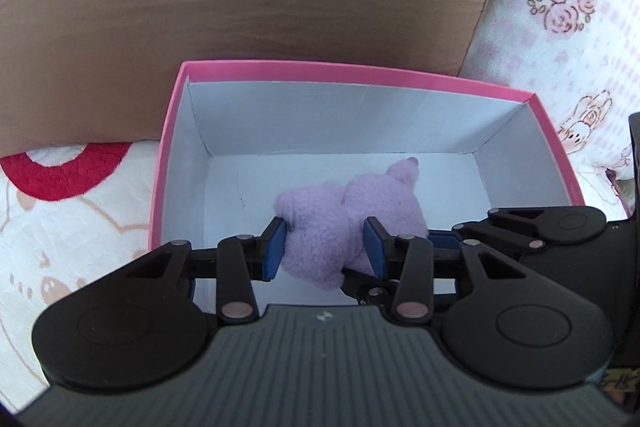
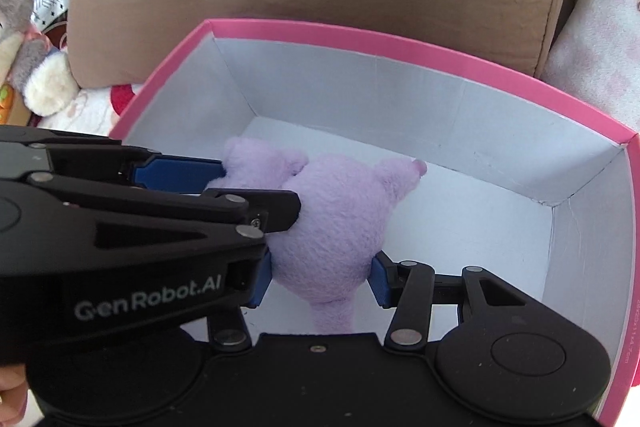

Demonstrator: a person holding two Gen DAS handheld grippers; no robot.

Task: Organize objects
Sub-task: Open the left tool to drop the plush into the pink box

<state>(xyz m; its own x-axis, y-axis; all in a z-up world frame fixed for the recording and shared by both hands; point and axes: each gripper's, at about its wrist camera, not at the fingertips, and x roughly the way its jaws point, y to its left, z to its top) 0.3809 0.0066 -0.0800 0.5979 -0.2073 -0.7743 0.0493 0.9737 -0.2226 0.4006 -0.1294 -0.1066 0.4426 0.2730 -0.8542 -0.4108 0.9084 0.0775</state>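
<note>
A purple plush toy [image 1: 352, 215] is inside an open pink box [image 1: 360, 73] with a white interior. My left gripper [image 1: 326, 247] is shut on one end of the toy. In the right wrist view the same toy [image 2: 336, 223] sits low in the box [image 2: 400, 47], and my right gripper [image 2: 320, 279] is shut on its round body. The left gripper enters that view from the left, its blue fingers [image 2: 180, 169] pinching the toy's other end. Both grippers hold the toy just above the box floor.
A brown cushion [image 1: 240, 7] with a cream yarn outline stands right behind the box. A white and pink patterned blanket [image 1: 568, 27] lies around it. Grey and white plush toys [image 2: 24, 59] sit at the far left in the right wrist view.
</note>
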